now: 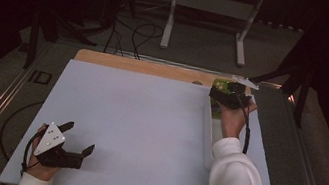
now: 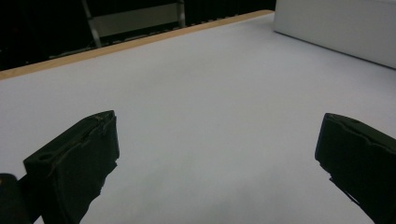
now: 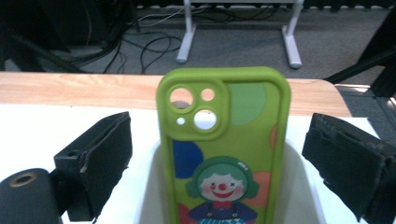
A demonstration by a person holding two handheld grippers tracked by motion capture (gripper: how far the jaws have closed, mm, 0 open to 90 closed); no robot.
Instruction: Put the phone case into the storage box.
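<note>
I see a dim room with dark curtains around a desk (image 1: 138,118) whose top is covered by a pale white sheet, with a strip of bare wood showing along its far edge. Nearest me, at the lower left of the high view, my left tongs (image 1: 79,140) rest low over the sheet, held in a hand with a white cuff, the grey three-cornered plate on top. Their two black jaws stand wide apart with nothing between them; the left gripper view confirms this, with bare white sheet showing in the gap. Further along on the right side, a white sleeve (image 1: 234,180) reaches forward from the bottom edge, and the hand (image 1: 233,116) carries my right tongs (image 1: 225,93) near the far right corner of the sheet. A long, narrow white tray (image 1: 208,140) runs along the right part of the desk, from beside the sleeve up toward that hand. In the right gripper view a green phone case (image 3: 224,149) stands upright inside the tray's far end, its back facing the camera, printed with a clown face and coloured spots, camera cut-outs at the top. The right tongs (image 3: 215,161) are released: their jaws sit either side of the case, each with a clear gap to it, touching nothing. Beyond the desk lie grey floor, loose cables (image 1: 134,34) and the white legs of a stand (image 1: 210,19).
</note>
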